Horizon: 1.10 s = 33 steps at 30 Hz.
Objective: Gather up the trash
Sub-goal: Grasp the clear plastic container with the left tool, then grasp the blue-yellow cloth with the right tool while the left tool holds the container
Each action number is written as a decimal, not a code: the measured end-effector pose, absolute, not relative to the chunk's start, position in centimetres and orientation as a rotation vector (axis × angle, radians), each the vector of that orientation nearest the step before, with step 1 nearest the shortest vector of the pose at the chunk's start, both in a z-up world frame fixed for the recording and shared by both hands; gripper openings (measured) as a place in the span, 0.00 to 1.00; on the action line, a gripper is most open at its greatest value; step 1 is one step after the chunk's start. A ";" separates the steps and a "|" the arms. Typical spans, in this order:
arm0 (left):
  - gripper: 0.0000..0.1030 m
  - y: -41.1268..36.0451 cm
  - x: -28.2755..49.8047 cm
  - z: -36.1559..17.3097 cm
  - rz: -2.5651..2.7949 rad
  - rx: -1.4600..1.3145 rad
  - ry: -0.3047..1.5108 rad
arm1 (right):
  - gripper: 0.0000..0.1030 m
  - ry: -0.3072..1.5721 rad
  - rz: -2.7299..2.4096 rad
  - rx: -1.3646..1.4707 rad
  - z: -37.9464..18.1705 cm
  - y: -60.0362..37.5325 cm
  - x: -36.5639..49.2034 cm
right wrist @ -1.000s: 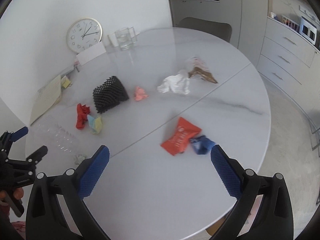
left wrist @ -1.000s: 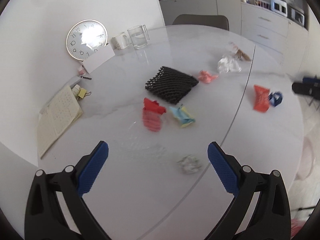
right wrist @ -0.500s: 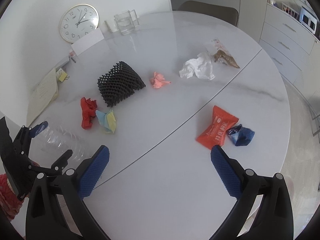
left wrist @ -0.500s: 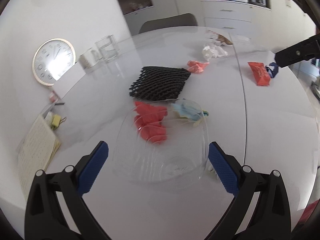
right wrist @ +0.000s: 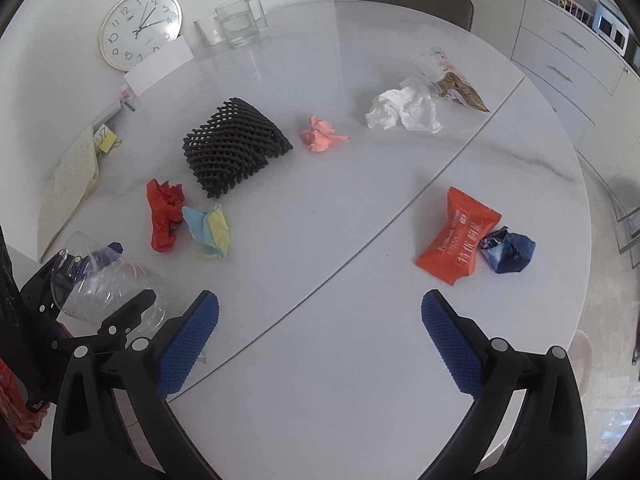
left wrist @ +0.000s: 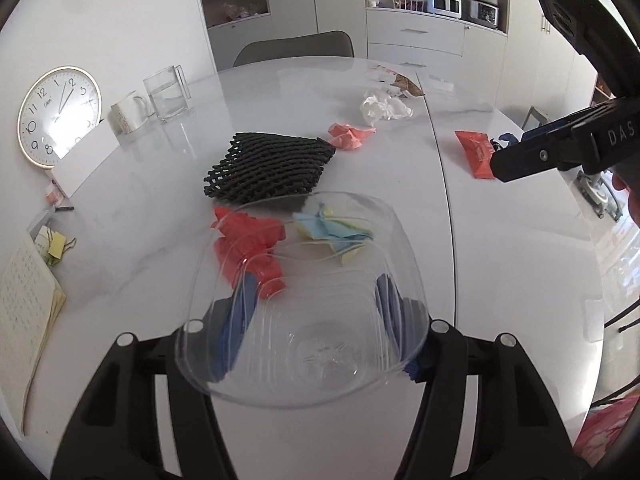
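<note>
My left gripper [left wrist: 314, 308] is closing its jaws around a clear plastic cup [left wrist: 304, 344], and its blue pads show through the cup's walls, pressing on both sides. Just beyond the cup lie a crumpled red paper [left wrist: 248, 236] and a blue-and-yellow paper [left wrist: 332, 232]. Farther off are a black foam net [right wrist: 236, 148], a pink paper ball [right wrist: 320, 136], white tissue [right wrist: 404, 112] and a snack bag [right wrist: 456, 84]. My right gripper [right wrist: 320, 336] hangs open over the table's near half with nothing between its fingers. An orange-red packet [right wrist: 460, 236] and a blue wrapper [right wrist: 508, 250] lie ahead of it, to the right.
A round white table [right wrist: 360, 380] with a seam across it carries everything. A wall clock [right wrist: 140, 28], a glass mug [right wrist: 240, 24], a white mug [left wrist: 128, 114] and a notebook [right wrist: 72, 176] stand along the far left. A chair [left wrist: 296, 48] and cabinets lie behind.
My left gripper dropped toward the table, and its jaws went from wide apart to closed on the clear cup. My right gripper moved lower and closer to the orange-red packet.
</note>
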<state>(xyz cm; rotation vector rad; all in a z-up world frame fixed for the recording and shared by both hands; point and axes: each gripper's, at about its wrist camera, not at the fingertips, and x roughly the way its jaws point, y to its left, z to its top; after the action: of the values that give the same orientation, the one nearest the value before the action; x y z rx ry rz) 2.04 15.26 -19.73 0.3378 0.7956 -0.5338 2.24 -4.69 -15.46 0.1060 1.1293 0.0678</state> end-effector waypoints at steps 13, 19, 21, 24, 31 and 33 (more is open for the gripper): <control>0.58 19.1 2.2 -16.4 -0.371 0.234 0.901 | 0.98 1.101 0.259 0.029 -16.7 1.6 5.7; 0.58 21.2 1.8 -14.3 -0.298 0.134 0.958 | 0.92 1.095 0.332 -0.082 -18.9 4.8 7.6; 0.58 21.6 1.8 -14.1 -0.283 0.105 0.977 | 0.86 1.114 0.353 -0.089 -19.9 5.3 8.5; 0.58 21.8 2.0 -14.1 -0.272 0.066 1.009 | 0.76 1.137 0.353 -0.106 -21.4 6.0 9.7; 0.58 20.8 2.4 -13.7 -0.245 0.103 1.013 | 0.34 1.150 0.328 -0.133 -22.4 6.3 10.4; 0.58 20.0 2.3 -13.4 -0.248 0.121 1.014 | 0.34 1.137 0.328 -0.099 -21.7 5.4 10.0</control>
<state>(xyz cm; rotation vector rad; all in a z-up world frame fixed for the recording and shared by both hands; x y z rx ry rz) 2.32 19.98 -13.42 0.1207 1.0145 -0.2477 10.02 5.36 -21.70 -0.0991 1.1374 0.3282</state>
